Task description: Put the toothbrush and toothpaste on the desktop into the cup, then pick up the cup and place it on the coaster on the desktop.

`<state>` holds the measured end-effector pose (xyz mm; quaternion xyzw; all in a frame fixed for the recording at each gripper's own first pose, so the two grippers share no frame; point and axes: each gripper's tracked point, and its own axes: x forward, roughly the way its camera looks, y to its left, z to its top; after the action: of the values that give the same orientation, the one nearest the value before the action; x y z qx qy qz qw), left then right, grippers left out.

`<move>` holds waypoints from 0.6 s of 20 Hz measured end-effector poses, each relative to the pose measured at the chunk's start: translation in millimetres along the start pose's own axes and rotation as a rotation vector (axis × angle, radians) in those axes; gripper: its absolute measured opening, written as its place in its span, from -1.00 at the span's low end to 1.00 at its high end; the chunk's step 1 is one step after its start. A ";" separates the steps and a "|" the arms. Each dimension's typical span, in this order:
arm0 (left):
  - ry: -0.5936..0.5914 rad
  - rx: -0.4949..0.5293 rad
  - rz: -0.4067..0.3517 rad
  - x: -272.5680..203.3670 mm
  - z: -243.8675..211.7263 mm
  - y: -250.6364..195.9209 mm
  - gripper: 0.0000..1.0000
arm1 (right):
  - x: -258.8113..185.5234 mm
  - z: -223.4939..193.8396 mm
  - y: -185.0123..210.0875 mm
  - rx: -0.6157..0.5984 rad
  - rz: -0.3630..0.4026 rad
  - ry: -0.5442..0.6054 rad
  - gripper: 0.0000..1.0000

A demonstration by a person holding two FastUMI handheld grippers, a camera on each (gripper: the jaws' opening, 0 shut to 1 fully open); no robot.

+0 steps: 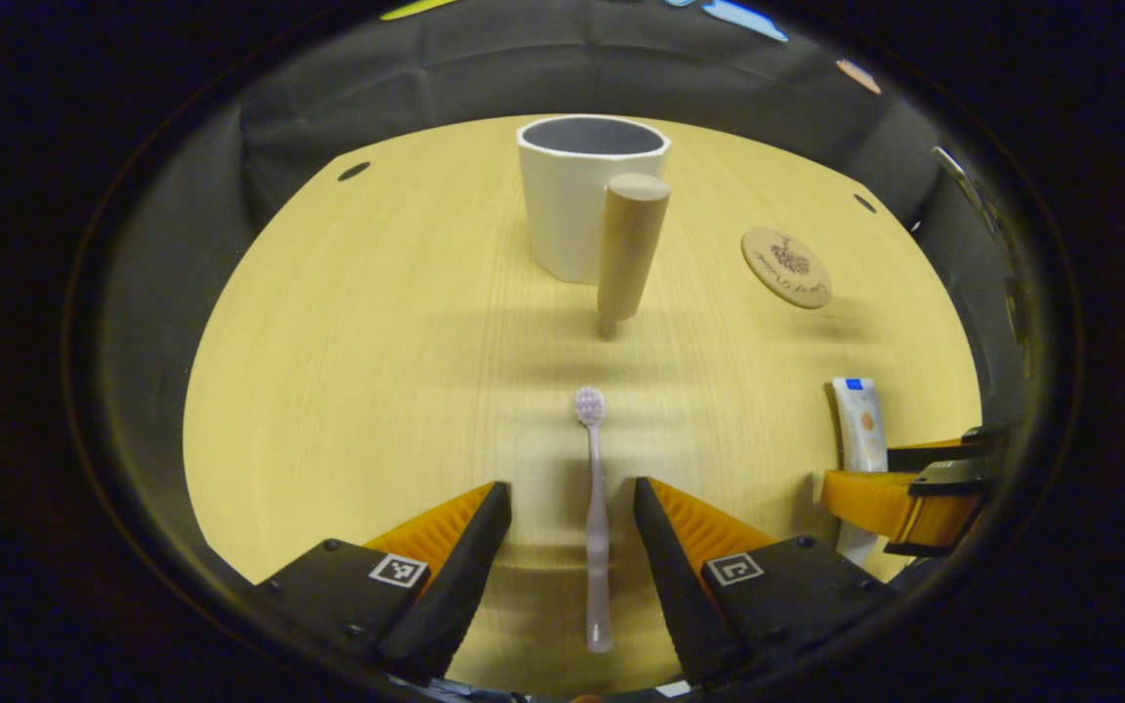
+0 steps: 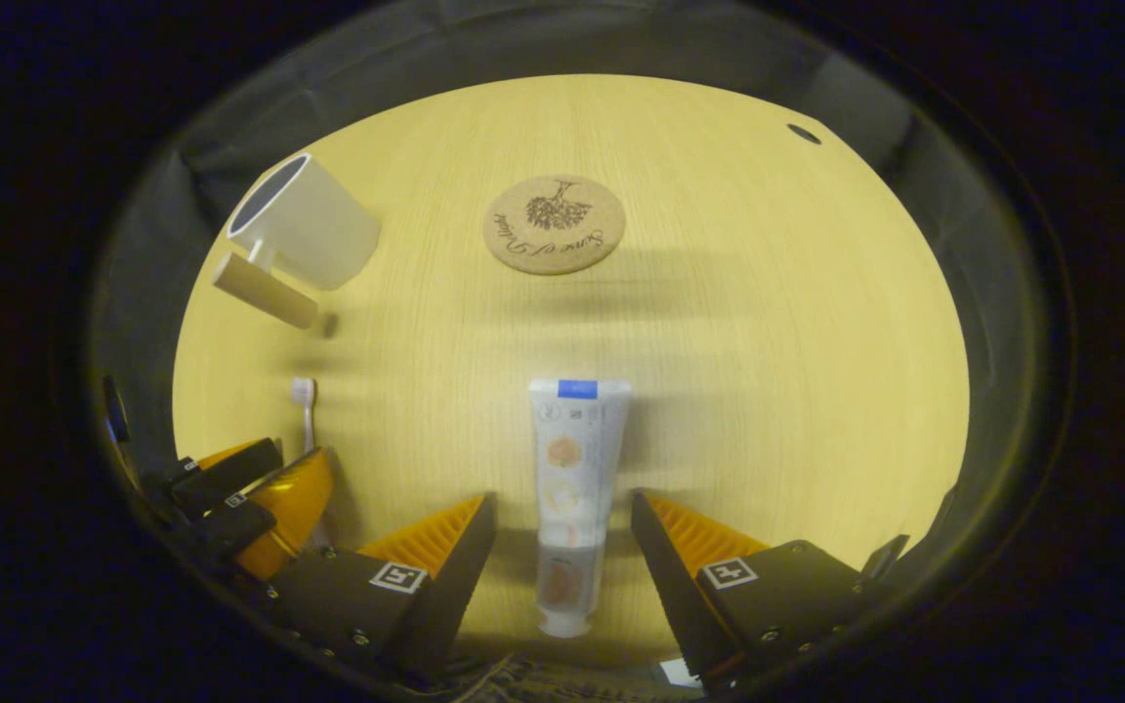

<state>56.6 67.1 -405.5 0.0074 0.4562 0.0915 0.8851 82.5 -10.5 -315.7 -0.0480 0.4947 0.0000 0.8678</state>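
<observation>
A pale pink toothbrush [image 1: 597, 508] lies flat on the wooden desktop [image 1: 377, 371], bristles away from me, between the fingers of my open left gripper [image 1: 572, 508], which do not touch it. A white toothpaste tube [image 2: 570, 488] lies lengthwise between the fingers of my open right gripper [image 2: 562, 517], also untouched. The white cup [image 1: 582, 195] with a wooden handle [image 1: 629, 249] stands upright at the far side. The round cork coaster [image 2: 553, 223] lies beyond the tube. The toothbrush [image 2: 306, 410] and cup [image 2: 304, 225] also appear at left in the right gripper view.
The right gripper [image 1: 924, 488] shows at the right edge of the left gripper view beside the toothpaste tube [image 1: 860, 430]; the left gripper [image 2: 250, 498] shows at lower left of the right gripper view. Black cloth walls close in the desktop. The coaster [image 1: 785, 267] sits right of the cup.
</observation>
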 end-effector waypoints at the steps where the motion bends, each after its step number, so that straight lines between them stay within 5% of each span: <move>1: 0.001 0.002 0.006 0.1 0.7 0.0 0.83 | 2.3 -3.0 -2.8 -0.009 -0.017 0.010 0.72; 8: -0.015 -0.002 0.012 0.6 3.6 -4.2 0.70 | 1.8 -7.7 -5.2 -0.046 -0.051 0.044 0.56; 11: -0.010 0.014 0.003 1.1 5.0 -8.2 0.19 | 2.1 -13.4 -6.5 -0.072 -0.054 0.070 0.55; 12: -0.020 0.016 0.014 3.1 6.3 -6.0 0.38 | 3.9 -12.2 -7.8 -0.052 -0.057 0.058 0.48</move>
<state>64.4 62.2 -404.9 0.0184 0.4480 0.0940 0.8889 74.4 -19.5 -324.6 -0.0847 0.5178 -0.0133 0.8512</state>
